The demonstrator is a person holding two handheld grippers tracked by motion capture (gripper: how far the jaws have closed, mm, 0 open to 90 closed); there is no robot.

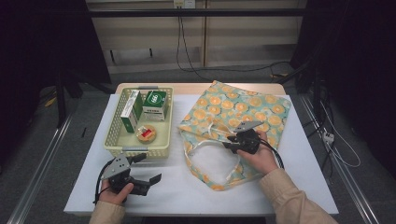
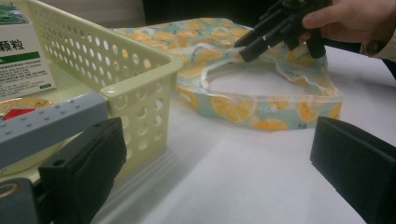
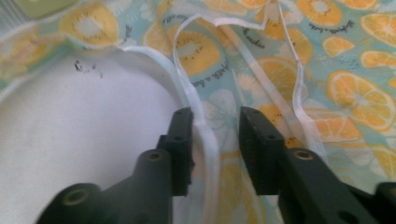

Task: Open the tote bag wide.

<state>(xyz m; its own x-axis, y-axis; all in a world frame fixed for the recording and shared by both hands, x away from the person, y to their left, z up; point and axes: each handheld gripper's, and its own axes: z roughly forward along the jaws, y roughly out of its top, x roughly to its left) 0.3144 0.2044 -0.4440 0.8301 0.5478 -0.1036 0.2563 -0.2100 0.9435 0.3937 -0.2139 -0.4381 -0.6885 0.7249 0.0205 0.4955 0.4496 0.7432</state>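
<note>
Bag (image 1: 233,109): matt printed cloth; basket (image 1: 112,135): perforated plastic, slightly glossy; tabletop (image 1: 289,168): white, probably matt.

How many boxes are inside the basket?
2. A long green-and-white box leans at the left of the basket. A squarer green box stands at the back right. The round packet in front is no box; more may hide below.

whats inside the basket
In the basket: a tall green and white box along its left side, a green box at the back, and a round snack pack at the front. Whatever lies under the boxes is covered.
</note>
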